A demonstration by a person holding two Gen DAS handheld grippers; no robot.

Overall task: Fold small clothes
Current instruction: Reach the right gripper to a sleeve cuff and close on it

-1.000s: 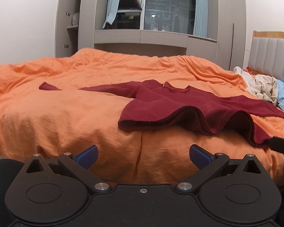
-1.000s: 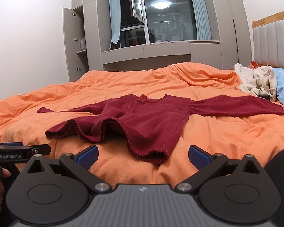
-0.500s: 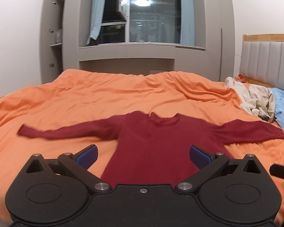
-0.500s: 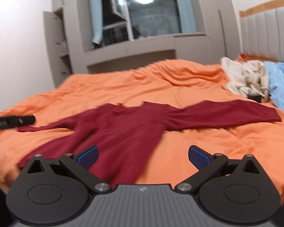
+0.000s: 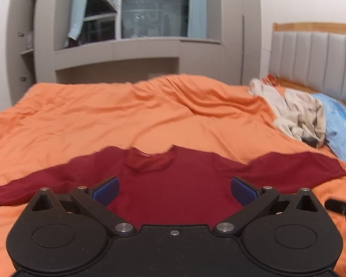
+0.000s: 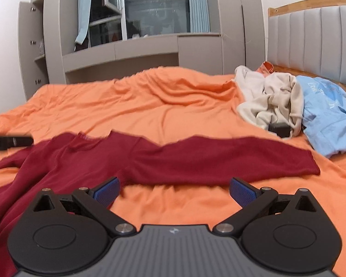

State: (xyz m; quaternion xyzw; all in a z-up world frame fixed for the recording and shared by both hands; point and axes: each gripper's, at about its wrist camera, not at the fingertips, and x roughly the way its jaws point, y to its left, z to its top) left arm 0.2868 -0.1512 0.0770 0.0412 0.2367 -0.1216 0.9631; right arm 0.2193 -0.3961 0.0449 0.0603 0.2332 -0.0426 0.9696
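Note:
A dark red long-sleeved top [image 5: 173, 184] lies flat on the orange bedspread [image 5: 126, 115], collar away from me and sleeves spread to both sides. My left gripper [image 5: 174, 190] hovers open over the top's chest, nothing between its blue pads. In the right wrist view the same top [image 6: 64, 161] spreads to the left, and its right sleeve [image 6: 230, 159] runs across the middle. My right gripper [image 6: 174, 190] stands open above bare bedspread just in front of that sleeve. The tip of the left gripper [image 6: 9, 142] shows at the left edge.
A heap of cream clothes [image 6: 269, 99] and a light blue garment [image 6: 327, 120] lie by the grey padded headboard [image 6: 311, 46] at the right. A small black object [image 6: 279, 129] sits beside the heap. Grey cabinets and a window [image 5: 150, 16] stand beyond the bed.
The red top was bunched with its hem lifted one second ago; it now lies spread flat. Both grippers have risen and moved forward over it.

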